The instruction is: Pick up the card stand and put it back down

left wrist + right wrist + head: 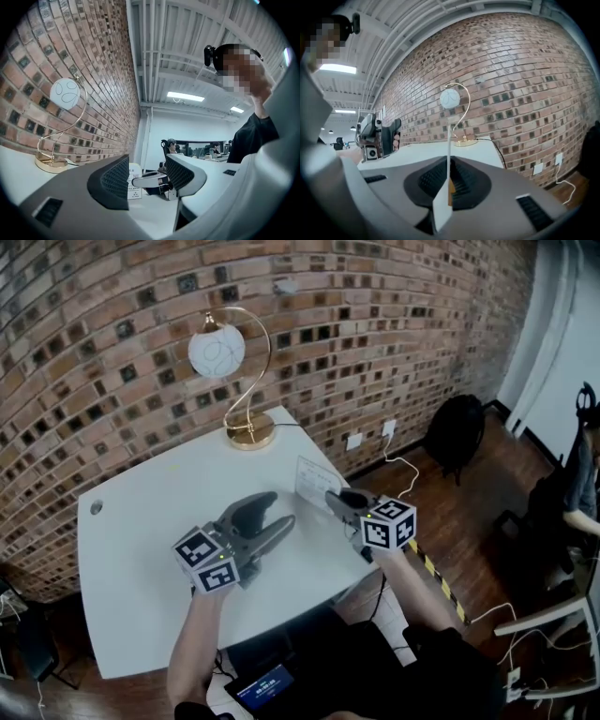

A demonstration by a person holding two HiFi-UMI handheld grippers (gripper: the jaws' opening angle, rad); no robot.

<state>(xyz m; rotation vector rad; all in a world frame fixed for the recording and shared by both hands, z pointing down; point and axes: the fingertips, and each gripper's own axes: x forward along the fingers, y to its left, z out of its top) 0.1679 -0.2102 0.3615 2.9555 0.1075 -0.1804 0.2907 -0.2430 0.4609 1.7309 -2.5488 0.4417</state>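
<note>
One white worktop (141, 559) with rounded corners carries the things. Over it I count two tools of grey plastic.

The right hand-held gripper (335, 499) has its jaws closed on the one card stand (312, 480), a thin, flat, clear sheet. In the right gripper view this sheet shows edge-on and upright, pinched between the dark pads (465, 182), which have a fine grid texture. The card stand is at the right edge of the worktop, about halfway along it. Whether its foot touches the surface I cannot tell.

The left hand-held gripper (279, 512) is near the middle of the worktop, toward the near edge. Its two jaws stand well apart and nothing is between them.

Each tool bears one cube (208, 559) with black-and-white square markers, so two in all.

One lamp (217, 351) stands at the far edge. It has a round golden base, a thin curved golden stem and a white ball shade. One small round hole (96, 507) is near the left edge. A rough brick wall (112, 315) rises behind the far edge.
</note>
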